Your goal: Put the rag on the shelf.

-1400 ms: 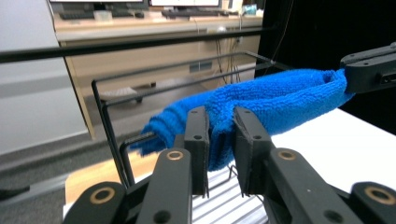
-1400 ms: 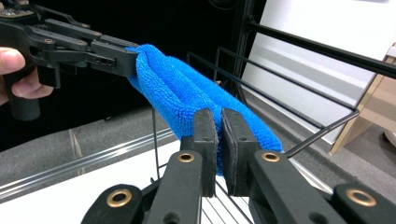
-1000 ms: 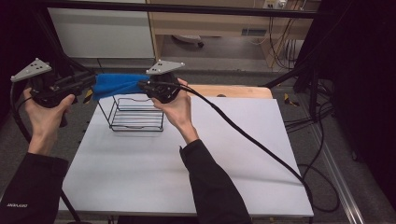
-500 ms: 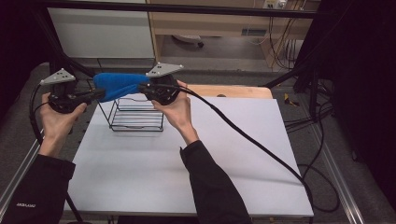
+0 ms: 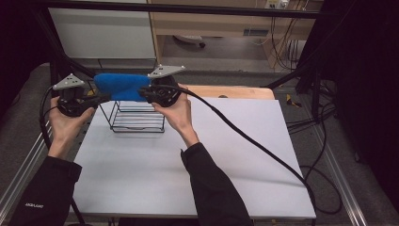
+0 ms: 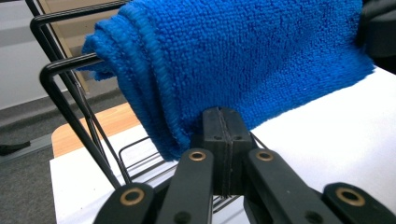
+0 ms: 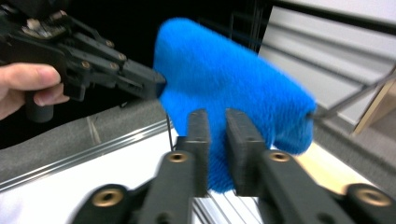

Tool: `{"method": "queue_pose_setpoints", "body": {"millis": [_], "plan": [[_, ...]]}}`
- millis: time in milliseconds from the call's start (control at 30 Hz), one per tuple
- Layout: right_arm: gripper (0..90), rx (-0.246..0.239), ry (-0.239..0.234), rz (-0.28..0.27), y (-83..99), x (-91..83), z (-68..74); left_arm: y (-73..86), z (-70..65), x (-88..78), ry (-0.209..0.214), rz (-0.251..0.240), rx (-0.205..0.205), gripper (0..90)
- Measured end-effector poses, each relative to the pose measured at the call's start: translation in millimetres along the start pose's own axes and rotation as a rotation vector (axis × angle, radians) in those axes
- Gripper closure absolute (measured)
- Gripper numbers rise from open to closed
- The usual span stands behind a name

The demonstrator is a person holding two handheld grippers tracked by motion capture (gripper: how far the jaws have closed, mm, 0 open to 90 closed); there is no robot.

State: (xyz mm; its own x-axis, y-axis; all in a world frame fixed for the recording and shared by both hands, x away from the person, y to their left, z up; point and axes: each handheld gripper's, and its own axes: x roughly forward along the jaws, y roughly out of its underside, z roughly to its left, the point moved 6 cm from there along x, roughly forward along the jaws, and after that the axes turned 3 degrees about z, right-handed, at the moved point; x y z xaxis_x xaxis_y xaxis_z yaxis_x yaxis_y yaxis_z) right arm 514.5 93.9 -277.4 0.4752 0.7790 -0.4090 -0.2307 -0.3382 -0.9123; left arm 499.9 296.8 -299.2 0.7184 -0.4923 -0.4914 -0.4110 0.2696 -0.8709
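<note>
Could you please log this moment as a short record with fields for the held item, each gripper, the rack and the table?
held item: folded blue cloth, stretched between both grippers above the rack
left gripper: jaws shut on the cloth's edge
right gripper: jaws clamped on the cloth's other end
wire rack: black, standing on the table below the cloth
table: white top
</note>
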Motion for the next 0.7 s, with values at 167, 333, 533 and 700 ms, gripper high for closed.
{"method": "queue_pose_setpoints", "body": {"millis": [167,333,533,700], "plan": [[88.1,0.01,0.023,0.028,13.4,5.6,-7.0,1.7,0.1,2.6,0.0,-0.004,0.0,89.9],[84.4,0.004,0.014,0.003,13.1,2.6,-5.2,3.9,-2.2,2.0,0.016,-0.017,-0.014,87.2],[65.1,0.007,0.012,-0.033,7.0,-16.6,-1.0,9.8,-8.7,-6.0,0.033,-0.009,-0.026,72.5],[46.5,0.024,0.035,-0.023,9.9,-43.8,-5.1,19.8,-15.6,-11.6,0.028,0.017,-0.021,55.7]]}}
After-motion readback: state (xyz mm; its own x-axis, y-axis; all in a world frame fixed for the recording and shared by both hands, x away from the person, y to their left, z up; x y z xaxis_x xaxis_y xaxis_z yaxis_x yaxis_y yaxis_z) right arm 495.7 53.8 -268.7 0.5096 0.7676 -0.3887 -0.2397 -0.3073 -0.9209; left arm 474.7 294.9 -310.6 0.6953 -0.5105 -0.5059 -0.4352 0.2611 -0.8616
